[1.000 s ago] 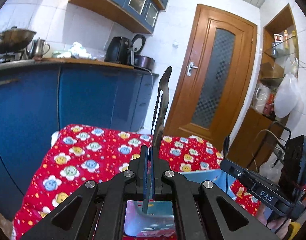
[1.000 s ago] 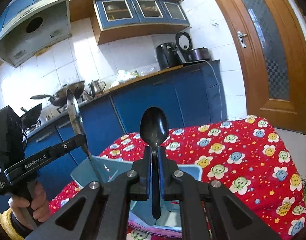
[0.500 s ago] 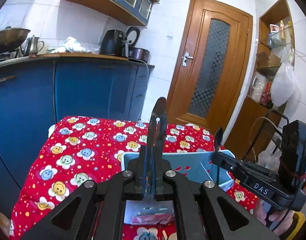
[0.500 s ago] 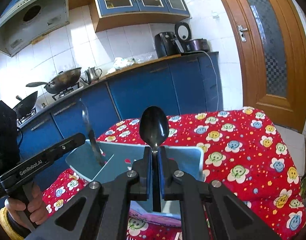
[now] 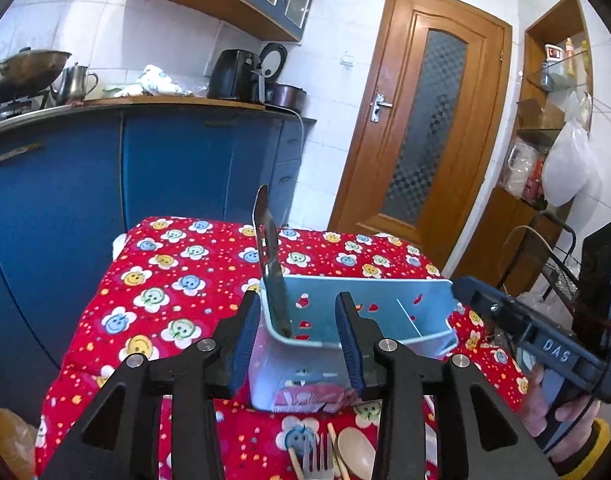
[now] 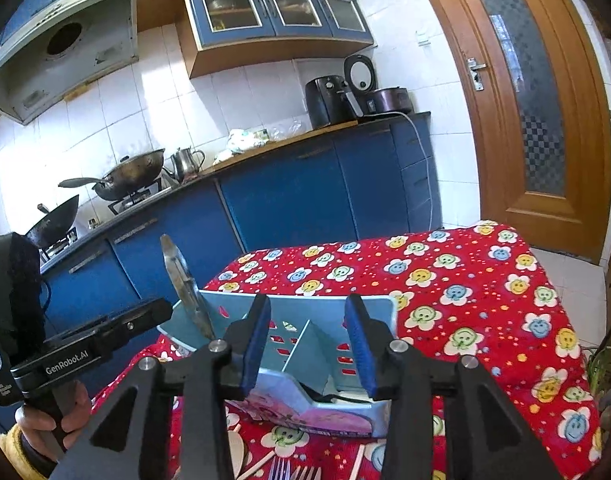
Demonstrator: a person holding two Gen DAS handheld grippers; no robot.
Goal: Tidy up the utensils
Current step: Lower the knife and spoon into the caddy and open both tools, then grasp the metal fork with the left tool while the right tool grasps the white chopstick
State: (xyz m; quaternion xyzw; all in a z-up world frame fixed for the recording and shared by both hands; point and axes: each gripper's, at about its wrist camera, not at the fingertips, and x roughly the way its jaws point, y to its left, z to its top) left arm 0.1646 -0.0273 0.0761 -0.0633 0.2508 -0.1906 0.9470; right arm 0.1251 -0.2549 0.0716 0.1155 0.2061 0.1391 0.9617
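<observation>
A light blue utensil holder [image 5: 369,304] stands on the red flowered tablecloth [image 5: 165,292]. A steel knife [image 5: 270,264] leans upright in its left corner, free of my left gripper [image 5: 297,340], whose jaws are opening just behind it with nothing pressed between the blue pads. In the right wrist view, my right gripper [image 6: 308,344] hangs over the holder [image 6: 305,304], jaws opening and empty. A thin dark handle [image 6: 337,398], seemingly the black spoon, lies low in the near compartment. The knife [image 6: 185,284] stands by the left gripper's tip [image 6: 157,312].
Forks [image 5: 320,458], a wooden spoon [image 5: 355,446] and chopsticks lie on the cloth in front of the holder. Blue kitchen cabinets [image 5: 165,168] stand beyond the table's far edge, and a wooden door [image 5: 421,136] is at the right. A hand [image 6: 45,424] grips the left device.
Both grippers went from shut to open. The knife left the left jaws and now stands in the holder. The black spoon dropped out of the right jaws into the holder. Both views tilted down.
</observation>
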